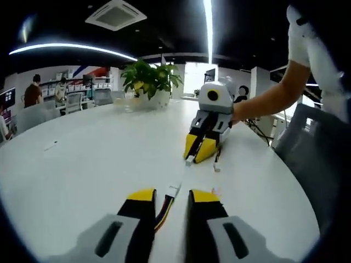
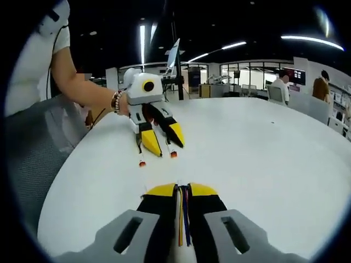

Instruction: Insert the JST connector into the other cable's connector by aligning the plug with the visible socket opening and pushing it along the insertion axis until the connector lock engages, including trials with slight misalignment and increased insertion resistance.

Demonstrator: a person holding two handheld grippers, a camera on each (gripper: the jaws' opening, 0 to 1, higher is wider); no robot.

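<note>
In the left gripper view, a cable of yellow and red wires (image 1: 164,212) runs up the gap between my left gripper's (image 1: 171,198) jaws, close to the left jaw. It ends in a white connector (image 1: 173,190) just past the tips, and the jaws stand apart, open. Across the table my right gripper (image 1: 198,156) faces me, with a white connector (image 1: 189,160) at its tips. In the right gripper view, my right gripper (image 2: 183,189) is shut on thin yellow, blue and red wires (image 2: 183,219). The left gripper (image 2: 163,143) points toward it, a red-tipped cable end (image 2: 173,154) before its jaws.
The round white table (image 1: 98,159) spreads under both grippers. A second loose cable end (image 1: 216,167) lies beside the right gripper, another (image 2: 142,163) beside the left. A potted plant (image 1: 151,82) stands at the far edge. Grey chairs (image 2: 33,164) ring the table; people sit at distant desks.
</note>
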